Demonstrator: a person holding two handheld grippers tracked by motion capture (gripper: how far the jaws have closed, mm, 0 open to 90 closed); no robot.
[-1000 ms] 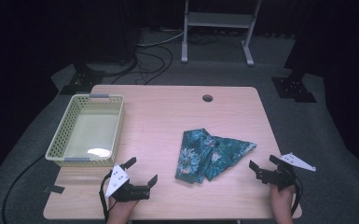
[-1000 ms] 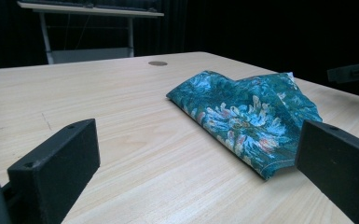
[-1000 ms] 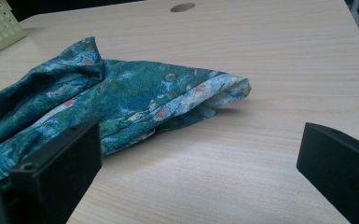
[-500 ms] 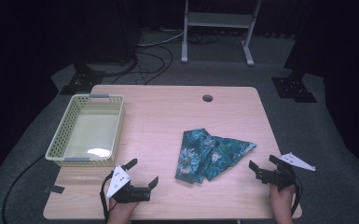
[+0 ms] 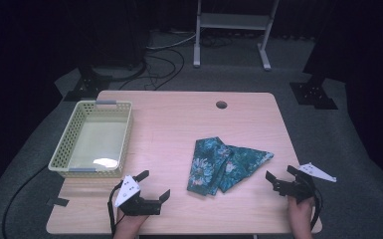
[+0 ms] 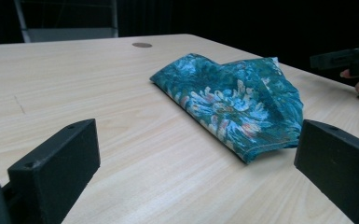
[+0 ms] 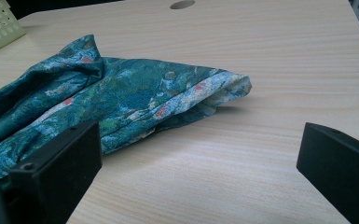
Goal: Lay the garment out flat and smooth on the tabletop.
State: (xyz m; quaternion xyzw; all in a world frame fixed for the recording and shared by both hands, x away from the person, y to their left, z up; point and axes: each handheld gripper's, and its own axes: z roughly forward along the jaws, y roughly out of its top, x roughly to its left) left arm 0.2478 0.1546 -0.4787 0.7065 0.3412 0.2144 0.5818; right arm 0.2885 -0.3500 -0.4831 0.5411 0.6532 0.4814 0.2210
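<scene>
Nothing moved, cloth (image 5: 226, 167) mid-table, tongs wide

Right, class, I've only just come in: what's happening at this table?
A person sits at a wooden table with a gripper in each hand. Both the left gripper and the right gripper are open and rest near the front edge, holding nothing. Between them lies a folded blue-green floral cloth, untouched. A pale yellow basket stands at the left side of the table.

floor (image 5: 40, 144): grey carpet | backdrop: dark | metal stand (image 5: 234, 30) behind wooden table (image 5: 179, 114)
</scene>
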